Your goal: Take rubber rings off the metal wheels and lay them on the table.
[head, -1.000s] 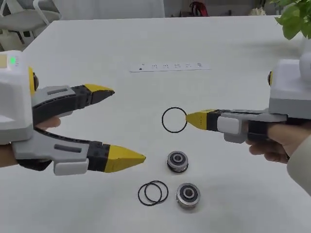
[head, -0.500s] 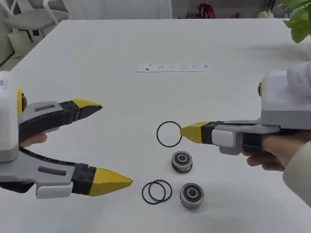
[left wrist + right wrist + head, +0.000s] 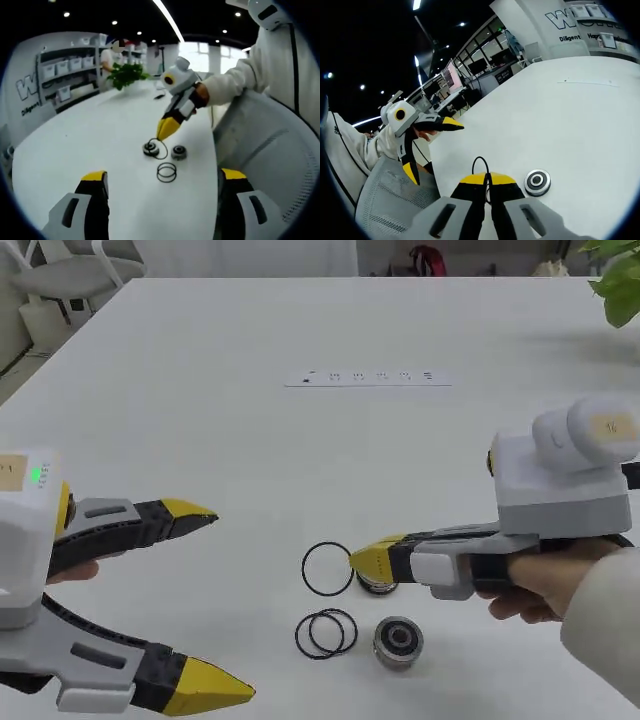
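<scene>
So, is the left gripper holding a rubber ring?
No, the left gripper stands wide open with nothing between its jaws, while the rubber ring is pinched by the shut right gripper.

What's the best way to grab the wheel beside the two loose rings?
Probably pinch the wheel across its outer rim from above: it lies flat, hub up, sides free. Set the jaws front and back, since the rings lie close beside it.
</scene>
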